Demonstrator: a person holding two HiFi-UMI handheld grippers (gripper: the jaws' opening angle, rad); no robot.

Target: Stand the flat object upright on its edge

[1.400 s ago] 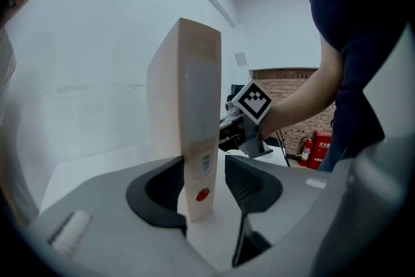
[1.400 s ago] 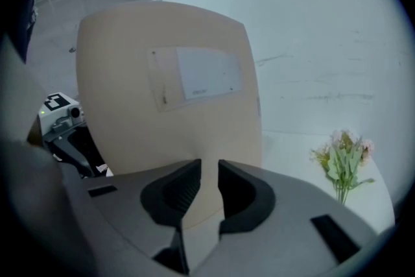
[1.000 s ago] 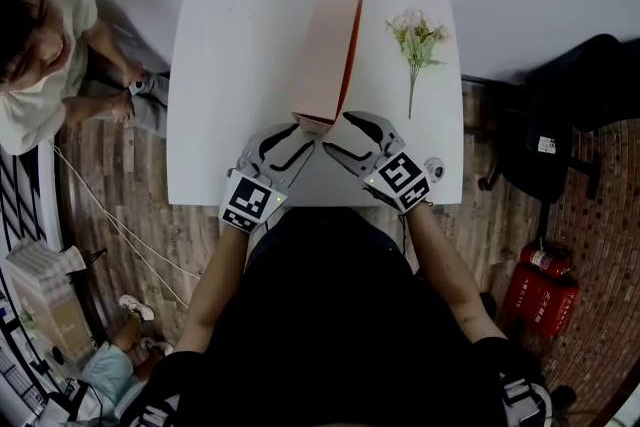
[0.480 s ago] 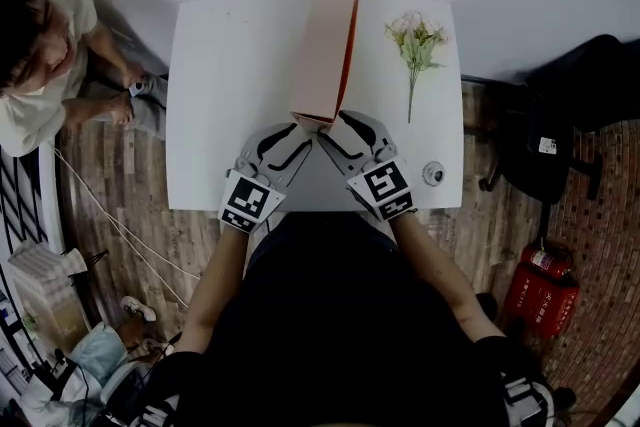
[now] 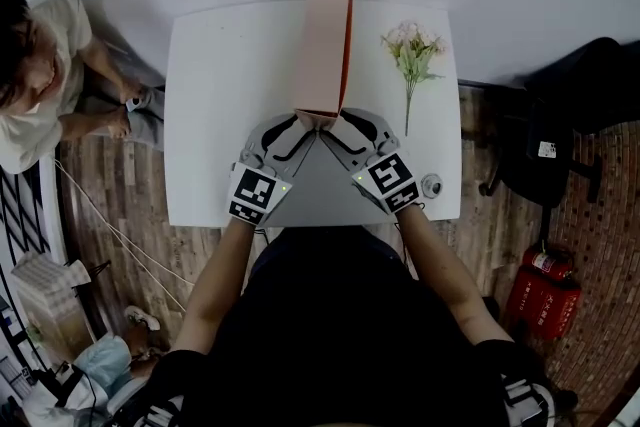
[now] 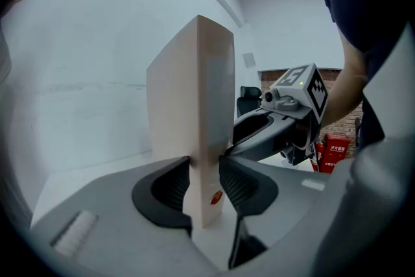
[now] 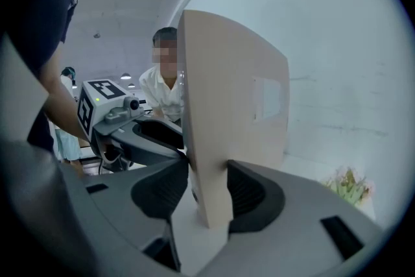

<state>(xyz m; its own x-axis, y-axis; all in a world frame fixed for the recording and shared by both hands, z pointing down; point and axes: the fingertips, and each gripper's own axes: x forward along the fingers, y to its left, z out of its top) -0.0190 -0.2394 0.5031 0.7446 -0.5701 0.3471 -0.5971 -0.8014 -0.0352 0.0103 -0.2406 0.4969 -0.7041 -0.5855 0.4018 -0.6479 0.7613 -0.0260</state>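
Head view: the pink flat box [image 5: 325,40] stands upright on its edge mid-table, running near to far on the white table [image 5: 215,115]. At its near end the left gripper [image 6: 206,168] is clamped on it. The right gripper [image 7: 207,172], whose jaws have just been closing, pinches it too. To the right lies a flower sprig [image 5: 412,55].

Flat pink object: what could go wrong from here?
The flat pink object stands on a narrow edge; left gripper and right gripper pinch only its near end, so releasing could topple it.
Right jaws have just been closing on the object; uneven squeeze might twist it toward the flowers.
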